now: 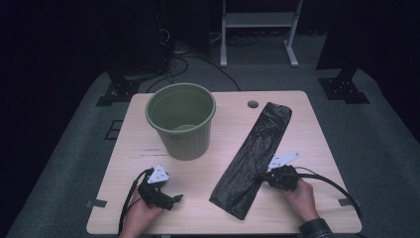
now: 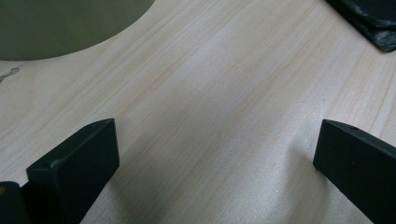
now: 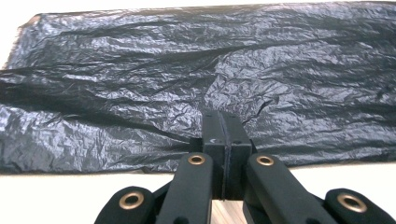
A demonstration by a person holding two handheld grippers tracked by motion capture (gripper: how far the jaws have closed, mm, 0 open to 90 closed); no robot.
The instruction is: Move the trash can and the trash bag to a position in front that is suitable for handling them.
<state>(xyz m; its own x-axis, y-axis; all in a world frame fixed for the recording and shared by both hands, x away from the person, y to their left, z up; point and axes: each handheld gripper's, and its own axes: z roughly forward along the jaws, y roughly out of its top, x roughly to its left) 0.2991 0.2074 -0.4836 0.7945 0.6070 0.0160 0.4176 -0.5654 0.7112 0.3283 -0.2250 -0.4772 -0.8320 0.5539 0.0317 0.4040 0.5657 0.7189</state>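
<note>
My right gripper has its jaws pressed together on the near edge of the flat, crinkled black plastic bin bag, which lies folded on the pale wooden table. My left gripper rests wide open, holding nothing. The round green plastic bin stands unlined; I judge unfolding and lining remain.

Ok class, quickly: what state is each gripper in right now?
Left gripper: jaws open, holding nothing, above the bare table.
Right gripper: jaws closed on the edge of the black bin bag.
</note>
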